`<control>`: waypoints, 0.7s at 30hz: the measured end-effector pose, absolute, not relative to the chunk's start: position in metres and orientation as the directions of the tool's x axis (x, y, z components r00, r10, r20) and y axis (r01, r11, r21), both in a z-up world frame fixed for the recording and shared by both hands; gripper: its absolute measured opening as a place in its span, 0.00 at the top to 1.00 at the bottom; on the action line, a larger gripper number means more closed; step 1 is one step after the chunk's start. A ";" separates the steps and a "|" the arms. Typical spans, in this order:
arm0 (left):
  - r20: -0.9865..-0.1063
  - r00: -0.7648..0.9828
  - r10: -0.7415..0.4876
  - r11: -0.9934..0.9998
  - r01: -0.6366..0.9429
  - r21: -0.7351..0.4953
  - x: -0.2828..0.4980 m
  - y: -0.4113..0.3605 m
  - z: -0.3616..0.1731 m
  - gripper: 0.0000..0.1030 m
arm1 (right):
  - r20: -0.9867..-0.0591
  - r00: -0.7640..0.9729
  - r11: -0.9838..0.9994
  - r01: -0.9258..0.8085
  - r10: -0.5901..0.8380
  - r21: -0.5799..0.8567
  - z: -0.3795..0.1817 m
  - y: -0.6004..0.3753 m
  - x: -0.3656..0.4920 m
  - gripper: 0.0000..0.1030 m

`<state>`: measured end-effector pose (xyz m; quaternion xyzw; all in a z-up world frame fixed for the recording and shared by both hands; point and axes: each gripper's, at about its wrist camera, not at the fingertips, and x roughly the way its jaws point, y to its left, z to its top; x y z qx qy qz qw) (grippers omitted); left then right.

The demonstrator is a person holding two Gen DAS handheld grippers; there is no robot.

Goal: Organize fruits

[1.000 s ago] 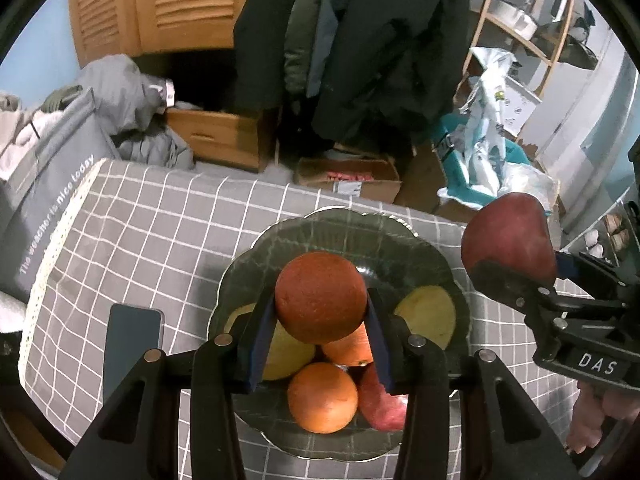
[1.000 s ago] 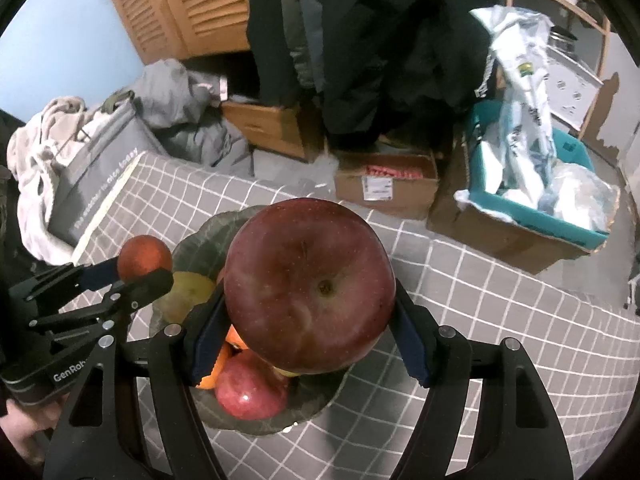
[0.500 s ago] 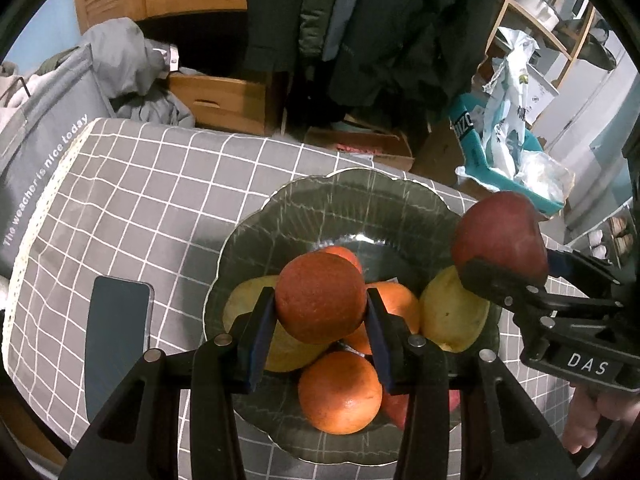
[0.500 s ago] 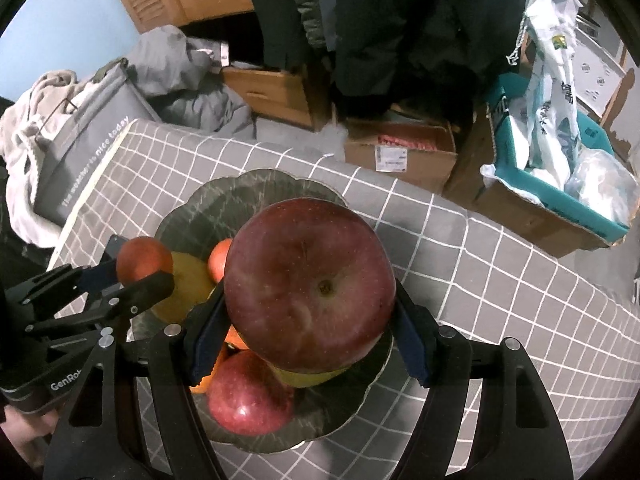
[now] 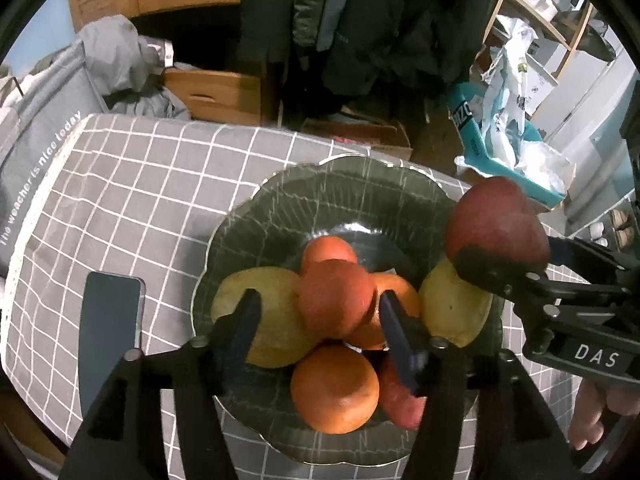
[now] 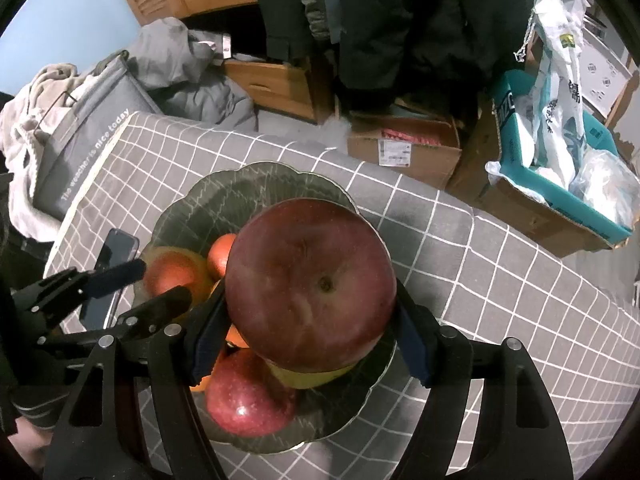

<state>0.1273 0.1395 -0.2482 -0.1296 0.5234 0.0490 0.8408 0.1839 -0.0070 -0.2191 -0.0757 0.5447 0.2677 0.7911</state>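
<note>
Dropping fruit into the bowl (image 5: 248,216) now. My left gripper (image 5: 316,312) is opening, its orange (image 5: 334,300) loose on the pile. Right gripper (image 6: 308,332) is opening too, but the apple (image 6: 310,284) looks wedged between its pads; next I'd widen both and lift clear.

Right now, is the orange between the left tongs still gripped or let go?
Let go: the left tongs are opening, with gaps beside the orange, which sits on the fruit piled in the bowl.
</note>
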 end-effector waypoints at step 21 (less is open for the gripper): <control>-0.848 0.529 -0.043 0.960 -0.212 -0.181 0.112 0.135 -0.207 0.32 | -0.849 0.400 0.864 -0.488 0.345 0.121 -0.165 -0.026 0.169 0.22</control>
